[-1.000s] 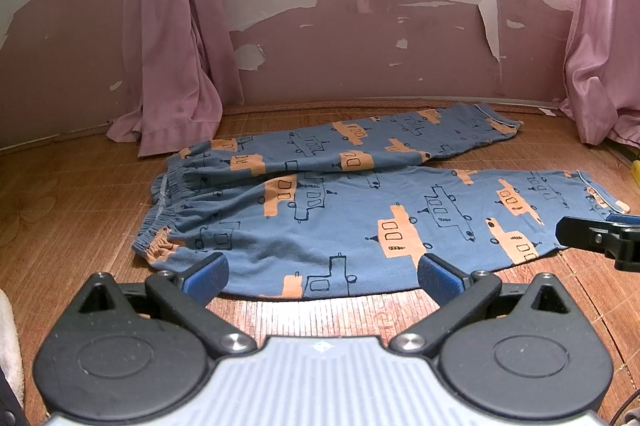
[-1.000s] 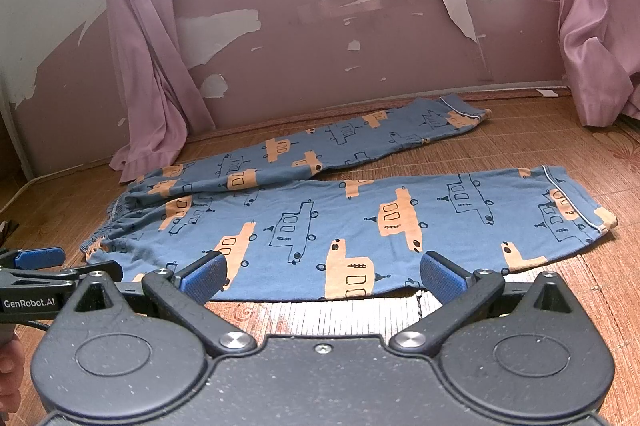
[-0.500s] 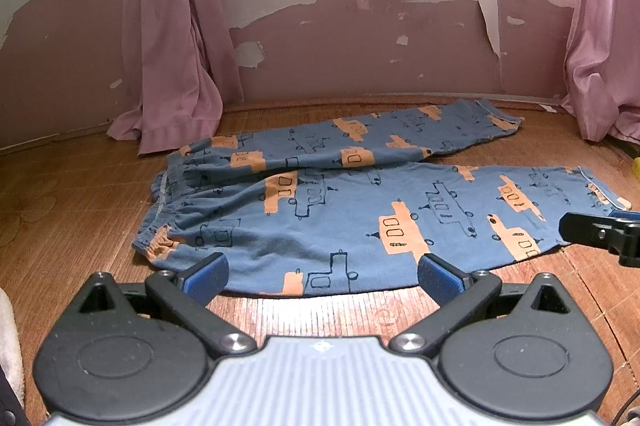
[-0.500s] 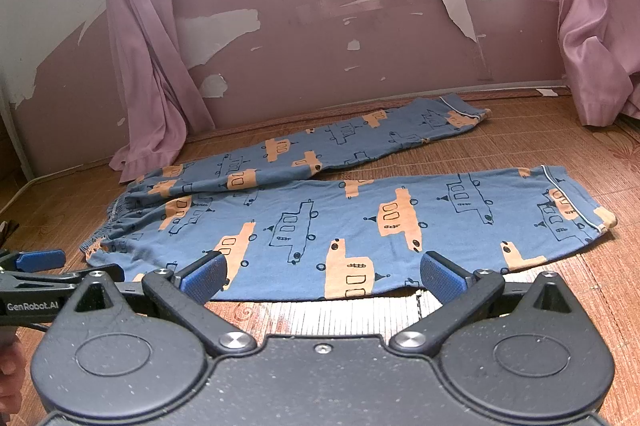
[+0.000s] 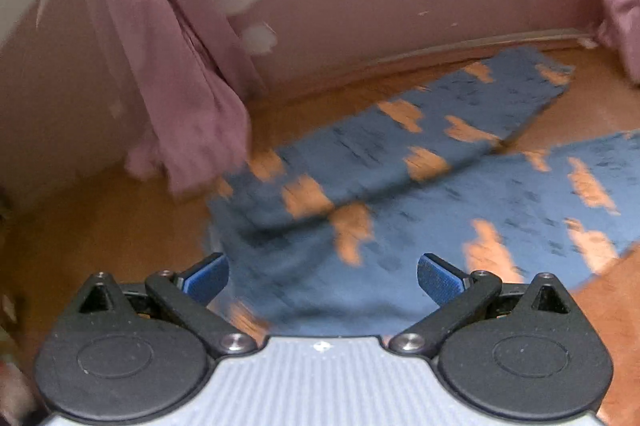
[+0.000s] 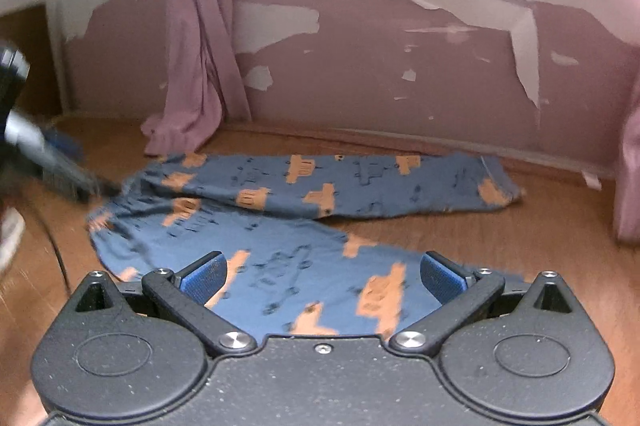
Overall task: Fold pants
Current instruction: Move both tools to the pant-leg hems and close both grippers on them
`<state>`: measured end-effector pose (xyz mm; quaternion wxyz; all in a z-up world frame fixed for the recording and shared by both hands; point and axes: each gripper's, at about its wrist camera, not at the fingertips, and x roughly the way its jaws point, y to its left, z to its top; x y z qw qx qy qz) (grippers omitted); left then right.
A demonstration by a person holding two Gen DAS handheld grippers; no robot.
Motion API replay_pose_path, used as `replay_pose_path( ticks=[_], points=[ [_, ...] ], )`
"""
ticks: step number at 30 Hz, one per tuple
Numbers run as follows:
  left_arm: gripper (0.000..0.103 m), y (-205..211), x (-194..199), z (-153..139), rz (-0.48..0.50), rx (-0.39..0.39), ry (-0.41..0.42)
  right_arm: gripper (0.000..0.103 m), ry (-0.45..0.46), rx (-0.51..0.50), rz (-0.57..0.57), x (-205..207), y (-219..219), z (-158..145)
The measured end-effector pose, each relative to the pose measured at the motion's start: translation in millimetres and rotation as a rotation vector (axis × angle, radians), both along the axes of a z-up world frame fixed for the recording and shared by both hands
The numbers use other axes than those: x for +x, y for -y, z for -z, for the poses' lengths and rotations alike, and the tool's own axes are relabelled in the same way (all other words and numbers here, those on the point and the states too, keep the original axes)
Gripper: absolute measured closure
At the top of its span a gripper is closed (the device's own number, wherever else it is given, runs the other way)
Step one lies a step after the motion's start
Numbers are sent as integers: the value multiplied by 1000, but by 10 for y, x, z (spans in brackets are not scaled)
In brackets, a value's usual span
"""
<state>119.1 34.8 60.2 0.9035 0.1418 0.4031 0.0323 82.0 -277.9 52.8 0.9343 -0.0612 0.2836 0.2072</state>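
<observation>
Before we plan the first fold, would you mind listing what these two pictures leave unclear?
- Left wrist view: motion blur smears the pants; the print and waistband seams cannot be read.
- Left wrist view: the near pant leg's cuff is cut off by the right edge.
- Right wrist view: the near edge of the pants is hidden behind the right gripper.
- Right wrist view: the left gripper is blurred, so its jaws cannot be judged there.

Blue pants (image 6: 280, 226) flat, legs splayed
</observation>
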Motion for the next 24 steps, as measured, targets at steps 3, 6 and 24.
replay_pose_path(
  ticks=[3, 6, 24],
  points=[
    [0, -161, 490, -86, -16, 41, -20, 1, -25, -36, 24, 396, 53, -37],
    [0, -324, 998, 5, -6, 12, -10, 1, -56, -43, 7, 930, 40, -4],
    [18, -474, 2482, 960, 367, -43, -141, 7, -157, -134, -280, 3756, -518, 871]
  ],
)
